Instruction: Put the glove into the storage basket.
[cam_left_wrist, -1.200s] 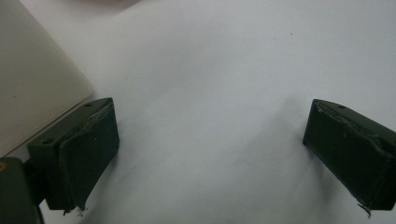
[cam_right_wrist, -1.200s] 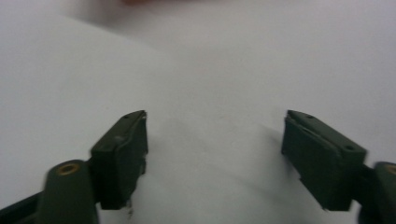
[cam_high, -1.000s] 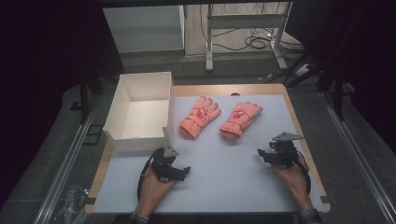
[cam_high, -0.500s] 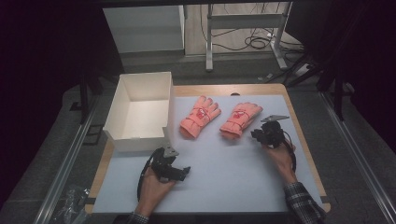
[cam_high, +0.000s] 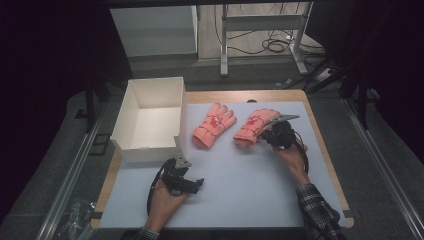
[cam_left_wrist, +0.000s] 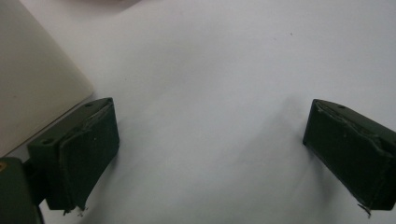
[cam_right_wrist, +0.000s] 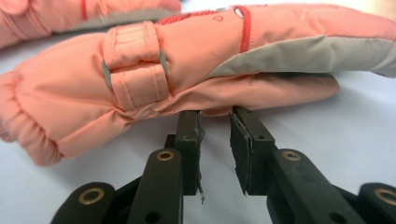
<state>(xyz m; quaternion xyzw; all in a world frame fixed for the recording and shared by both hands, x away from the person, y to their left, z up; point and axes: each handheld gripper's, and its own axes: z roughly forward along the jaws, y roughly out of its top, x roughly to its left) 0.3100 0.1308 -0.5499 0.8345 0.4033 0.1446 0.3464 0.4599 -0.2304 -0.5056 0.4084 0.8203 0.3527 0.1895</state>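
Two salmon-pink gloves lie side by side on the white mat. My right gripper (cam_high: 264, 135) has come up to the wrist-side edge of the right glove (cam_high: 251, 125). In the right gripper view its jaws (cam_right_wrist: 215, 123) stand a narrow gap apart, having just been opening a little. Their tips touch the lower edge of that glove (cam_right_wrist: 187, 60), and only a small fold of fabric sits at the tips. The left glove (cam_high: 214, 125) lies untouched. My left gripper (cam_high: 196, 184) rests near the front of the mat, wide open (cam_left_wrist: 210, 149) over bare mat.
A white open box (cam_high: 150, 82) stands at the back left of the table, and its wall (cam_left_wrist: 32, 84) is close beside my left jaw. The other glove (cam_right_wrist: 46, 14) lies just behind the nearer one. Wooden table edges frame the mat.
My right hand has moved left and forward from the mat's right side up to the right glove, and its jaws have narrowed. The left hand has stayed put.
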